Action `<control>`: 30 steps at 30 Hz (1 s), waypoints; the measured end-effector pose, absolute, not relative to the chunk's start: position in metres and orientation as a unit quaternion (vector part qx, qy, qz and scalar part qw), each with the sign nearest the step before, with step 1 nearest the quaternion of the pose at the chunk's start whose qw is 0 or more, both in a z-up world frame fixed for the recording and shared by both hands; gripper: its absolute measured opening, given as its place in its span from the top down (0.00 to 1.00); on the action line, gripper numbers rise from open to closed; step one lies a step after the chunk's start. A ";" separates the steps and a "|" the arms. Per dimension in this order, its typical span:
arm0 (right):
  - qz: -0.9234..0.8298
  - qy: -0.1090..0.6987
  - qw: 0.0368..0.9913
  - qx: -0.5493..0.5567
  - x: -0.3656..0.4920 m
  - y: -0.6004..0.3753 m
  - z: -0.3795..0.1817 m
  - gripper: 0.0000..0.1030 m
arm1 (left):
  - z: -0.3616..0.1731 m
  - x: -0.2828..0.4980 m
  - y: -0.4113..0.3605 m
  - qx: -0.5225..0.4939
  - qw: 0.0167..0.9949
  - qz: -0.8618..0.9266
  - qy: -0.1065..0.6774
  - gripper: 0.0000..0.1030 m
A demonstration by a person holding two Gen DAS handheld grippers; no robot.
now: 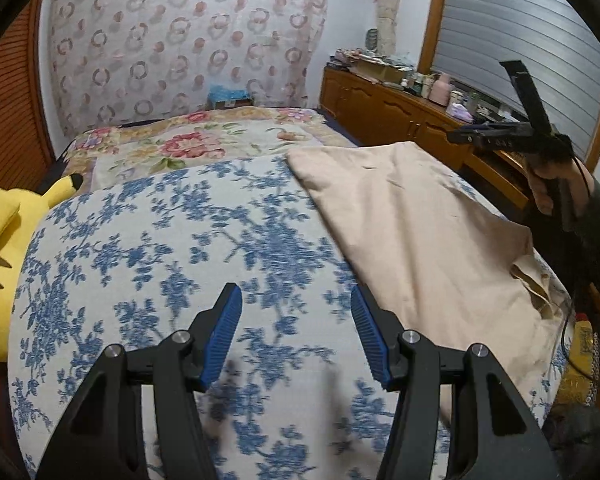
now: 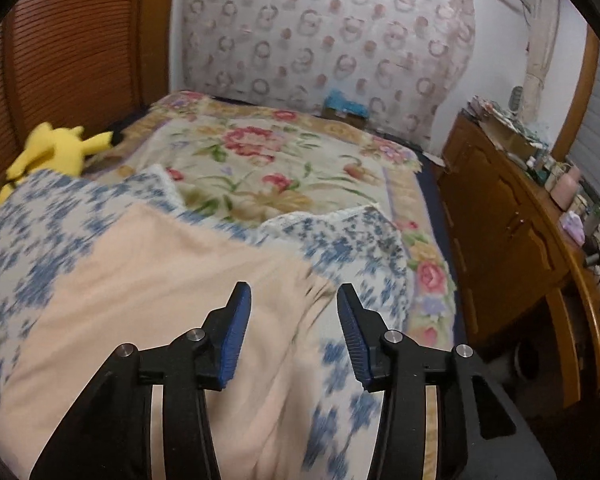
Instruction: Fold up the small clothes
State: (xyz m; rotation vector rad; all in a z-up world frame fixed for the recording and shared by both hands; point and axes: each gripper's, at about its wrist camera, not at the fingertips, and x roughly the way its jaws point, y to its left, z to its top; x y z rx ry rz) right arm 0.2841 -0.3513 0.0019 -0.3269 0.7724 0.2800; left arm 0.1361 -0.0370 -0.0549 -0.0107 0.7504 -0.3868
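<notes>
In the left wrist view the left gripper (image 1: pixel 296 332) hangs with its jaws spread and nothing between them, above the blue-flowered quilt (image 1: pixel 160 232). The beige garment (image 1: pixel 416 224) lies flat on that quilt, off to the gripper's right, its rumpled opening at the quilt's near right edge. Beyond the garment a hand (image 1: pixel 556 184) holds the other gripper's black frame. A yellow plush toy (image 1: pixel 0 248) sits at the quilt's left edge. In the right wrist view the right gripper (image 2: pixel 294 332) is also spread and empty, poised over the beige garment, which covers the quilt's near part. The cloth looks thin, light and limp; a pinch at a corner or hem should lift it cleanly. No readable writing or brand shows in either view.
</notes>
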 end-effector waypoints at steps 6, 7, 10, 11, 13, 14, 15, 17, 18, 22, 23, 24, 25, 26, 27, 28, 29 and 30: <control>0.168 0.379 0.897 -0.153 0.220 -0.346 -0.009 0.56 | -0.052 0.124 -0.060 0.010 0.909 -0.207 0.361 0.46; 0.171 0.379 0.897 -0.152 0.213 -0.346 -0.012 0.56 | -0.052 0.120 -0.064 0.014 0.908 -0.211 0.361 0.46; 0.182 0.384 0.894 -0.145 0.186 -0.345 -0.019 0.56 | -0.052 0.113 -0.073 0.019 0.906 -0.219 0.360 0.46; 0.186 0.387 0.892 -0.142 0.175 -0.345 -0.023 0.56 | -0.051 0.110 -0.076 0.022 0.906 -0.222 0.360 0.46; 0.192 0.395 0.888 -0.135 0.161 -0.344 -0.029 0.56 | -0.051 0.105 -0.081 0.025 0.905 -0.225 0.361 0.46; 0.198 0.401 0.885 -0.129 0.152 -0.344 -0.034 0.56 | -0.052 0.102 -0.084 0.026 0.904 -0.227 0.361 0.46; 0.201 0.405 0.883 -0.127 0.145 -0.343 -0.037 0.56 | -0.052 0.099 -0.087 0.028 0.903 -0.229 0.362 0.46; 0.208 0.410 0.879 -0.124 0.134 -0.341 -0.042 0.56 | -0.053 0.095 -0.092 0.032 0.903 -0.230 0.363 0.46; 0.210 0.413 0.877 -0.123 0.129 -0.341 -0.046 0.56 | -0.053 0.093 -0.095 0.034 0.902 -0.230 0.363 0.46; 0.207 0.427 0.871 -0.126 0.115 -0.341 -0.059 0.56 | -0.055 0.089 -0.103 0.036 0.900 -0.234 0.366 0.46; 0.205 0.429 0.871 -0.127 0.114 -0.342 -0.061 0.56 | -0.054 0.087 -0.105 0.038 0.900 -0.236 0.365 0.46; 0.204 0.430 0.870 -0.128 0.112 -0.343 -0.063 0.56 | -0.054 0.086 -0.107 0.040 0.899 -0.238 0.365 0.46; 0.204 0.431 0.870 -0.130 0.110 -0.344 -0.064 0.57 | -0.054 0.085 -0.108 0.042 0.899 -0.240 0.365 0.46; 0.205 0.429 0.870 -0.130 0.107 -0.344 -0.064 0.67 | -0.054 0.084 -0.109 0.043 0.899 -0.241 0.364 0.46; 0.210 0.429 0.869 -0.128 0.105 -0.346 -0.064 0.73 | -0.054 0.084 -0.109 0.044 0.899 -0.242 0.364 0.46; 0.214 0.430 0.868 -0.126 0.103 -0.349 -0.064 0.80 | -0.054 0.083 -0.110 0.043 0.898 -0.242 0.364 0.46; 0.215 0.430 0.868 -0.125 0.100 -0.351 -0.064 0.89 | -0.054 0.083 -0.110 0.042 0.897 -0.244 0.365 0.46; 0.216 0.431 0.868 -0.124 0.097 -0.355 -0.063 0.92 | -0.055 0.083 -0.111 0.042 0.897 -0.245 0.367 0.46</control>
